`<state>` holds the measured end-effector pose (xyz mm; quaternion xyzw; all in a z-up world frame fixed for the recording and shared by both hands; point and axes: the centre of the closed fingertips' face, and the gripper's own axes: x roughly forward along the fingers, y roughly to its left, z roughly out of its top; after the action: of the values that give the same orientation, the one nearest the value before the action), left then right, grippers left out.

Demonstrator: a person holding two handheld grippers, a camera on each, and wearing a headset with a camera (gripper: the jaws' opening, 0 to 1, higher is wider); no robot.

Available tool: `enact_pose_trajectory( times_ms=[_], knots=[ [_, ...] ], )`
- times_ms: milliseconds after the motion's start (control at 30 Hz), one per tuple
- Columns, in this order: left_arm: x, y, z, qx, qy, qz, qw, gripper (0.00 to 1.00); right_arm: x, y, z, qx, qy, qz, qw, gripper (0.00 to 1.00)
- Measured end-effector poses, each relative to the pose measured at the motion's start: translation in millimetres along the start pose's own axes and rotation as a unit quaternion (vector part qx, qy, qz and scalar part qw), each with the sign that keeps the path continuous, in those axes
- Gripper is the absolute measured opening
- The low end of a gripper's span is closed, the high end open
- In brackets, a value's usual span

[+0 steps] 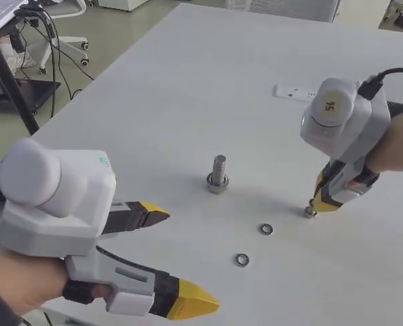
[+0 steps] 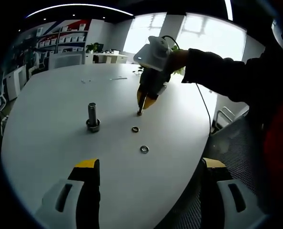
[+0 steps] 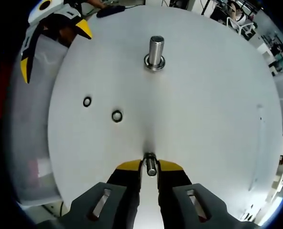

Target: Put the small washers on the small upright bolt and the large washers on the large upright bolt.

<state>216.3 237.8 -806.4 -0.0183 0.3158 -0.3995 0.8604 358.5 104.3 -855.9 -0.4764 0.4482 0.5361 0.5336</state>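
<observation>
White desk (image 1: 188, 88) carried the large bolt (image 1: 218, 174) upright at its middle, with two small washers (image 1: 266, 229) lying loose nearby. The right gripper (image 1: 315, 204) had its jaws clamped on the small bolt (image 3: 151, 165) at the desk surface; the left gripper (image 1: 191, 261) hung with jaws wide apart. A skewed pinch could topple that bolt on release and send it rolling among the washers.

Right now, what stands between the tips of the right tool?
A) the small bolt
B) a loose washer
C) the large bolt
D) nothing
A: in the right gripper view the small bolt stands between the closed tips of the right tool, while the large bolt and the two loose washers sit apart from it on the table.
</observation>
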Motion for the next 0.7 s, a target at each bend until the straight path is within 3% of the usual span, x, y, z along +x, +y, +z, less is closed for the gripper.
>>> enact_pose_trajectory(
  times_ms=[700],
  knots=[
    [-0.1,2.1,0.2,-0.003,0.001,0.0,1.0,0.87,11.2,-1.8,-1.8,0.003,0.003,0.009,0.9999,0.14]
  ],
)
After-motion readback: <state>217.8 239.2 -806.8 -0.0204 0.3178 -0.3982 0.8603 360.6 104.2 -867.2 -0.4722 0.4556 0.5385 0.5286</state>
